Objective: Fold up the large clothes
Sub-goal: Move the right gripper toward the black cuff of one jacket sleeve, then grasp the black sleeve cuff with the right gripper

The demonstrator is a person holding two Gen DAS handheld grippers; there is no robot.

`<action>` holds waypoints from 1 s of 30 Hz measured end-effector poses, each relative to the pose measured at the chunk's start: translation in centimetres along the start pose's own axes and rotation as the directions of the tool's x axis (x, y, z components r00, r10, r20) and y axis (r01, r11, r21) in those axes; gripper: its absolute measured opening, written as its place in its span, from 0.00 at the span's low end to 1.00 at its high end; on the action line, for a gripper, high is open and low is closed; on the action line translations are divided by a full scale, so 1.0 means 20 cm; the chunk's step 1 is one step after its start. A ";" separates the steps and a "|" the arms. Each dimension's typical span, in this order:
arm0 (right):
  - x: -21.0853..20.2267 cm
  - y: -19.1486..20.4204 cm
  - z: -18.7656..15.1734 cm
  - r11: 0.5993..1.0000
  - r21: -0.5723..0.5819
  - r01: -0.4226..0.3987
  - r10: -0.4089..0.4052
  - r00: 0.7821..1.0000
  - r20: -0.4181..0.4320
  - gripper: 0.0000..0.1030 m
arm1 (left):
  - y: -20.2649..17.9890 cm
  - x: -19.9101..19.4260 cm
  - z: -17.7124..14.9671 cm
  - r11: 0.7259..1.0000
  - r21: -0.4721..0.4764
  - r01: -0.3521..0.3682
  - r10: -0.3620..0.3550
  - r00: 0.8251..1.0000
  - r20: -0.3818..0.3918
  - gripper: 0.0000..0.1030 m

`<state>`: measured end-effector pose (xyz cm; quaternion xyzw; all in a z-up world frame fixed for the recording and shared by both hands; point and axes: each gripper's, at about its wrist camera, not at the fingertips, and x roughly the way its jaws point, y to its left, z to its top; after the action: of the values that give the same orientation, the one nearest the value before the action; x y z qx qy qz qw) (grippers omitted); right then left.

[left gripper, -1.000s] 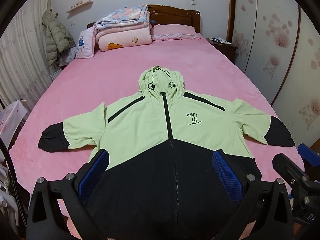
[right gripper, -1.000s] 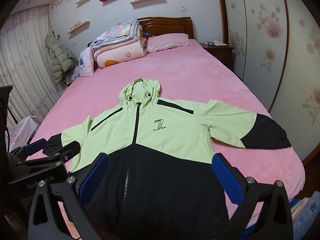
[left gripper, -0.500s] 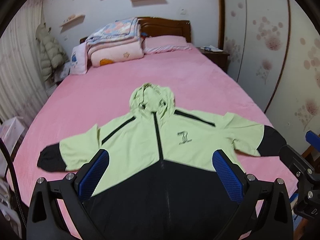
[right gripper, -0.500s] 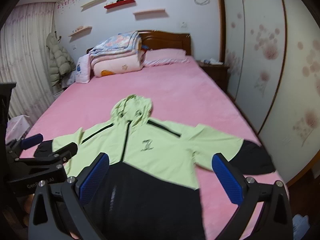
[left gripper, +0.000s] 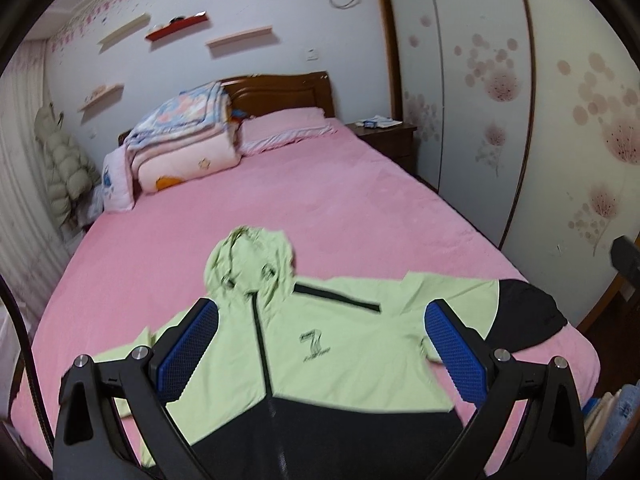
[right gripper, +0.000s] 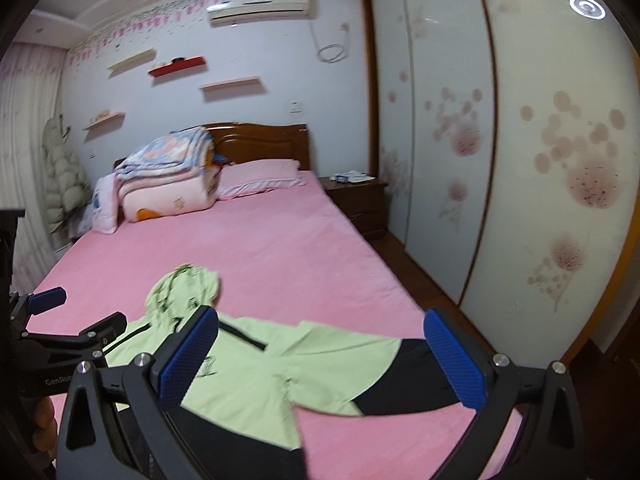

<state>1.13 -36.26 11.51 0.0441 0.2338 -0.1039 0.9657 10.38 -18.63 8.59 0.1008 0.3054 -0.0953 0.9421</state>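
Lying front-up and unfolded on the pink bed, a green-and-black hooded jacket points its hood to the far end, sleeves stretched left and right. Left gripper hangs released above the chest, grasping nothing. Right gripper, also spread and empty, hangs nearer the right sleeve, likely the first fold.

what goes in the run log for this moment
hooded jacket flat on bed | left gripper open | right gripper open | unfolded
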 end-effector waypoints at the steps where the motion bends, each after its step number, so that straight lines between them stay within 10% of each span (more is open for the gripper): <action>1: 0.02 -0.04 0.01 1.000 0.003 0.011 -0.011 1.000 0.002 1.00 | -0.04 0.04 0.03 1.000 0.007 0.006 -0.006 1.000 0.006 1.00; 9: 0.18 -0.29 0.09 0.974 -0.014 0.225 -0.225 0.974 0.031 1.00 | -0.33 0.39 0.24 0.989 0.008 0.147 -0.147 0.989 -0.015 1.00; 17: 0.50 -0.68 0.08 0.942 0.129 0.310 -0.294 0.947 -0.129 1.00 | -0.66 0.80 0.29 0.968 0.123 0.217 -0.205 0.973 -0.105 0.99; 30: 1.01 -1.28 -0.57 0.767 0.544 0.341 -0.031 0.867 -0.498 0.80 | -0.96 1.24 -0.02 0.935 0.018 0.354 -0.325 0.875 -0.358 1.00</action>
<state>8.00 -63.28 -8.91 0.3555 0.4123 -0.2590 0.7978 25.28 -40.00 -9.01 0.1001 0.4763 -0.2522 0.8363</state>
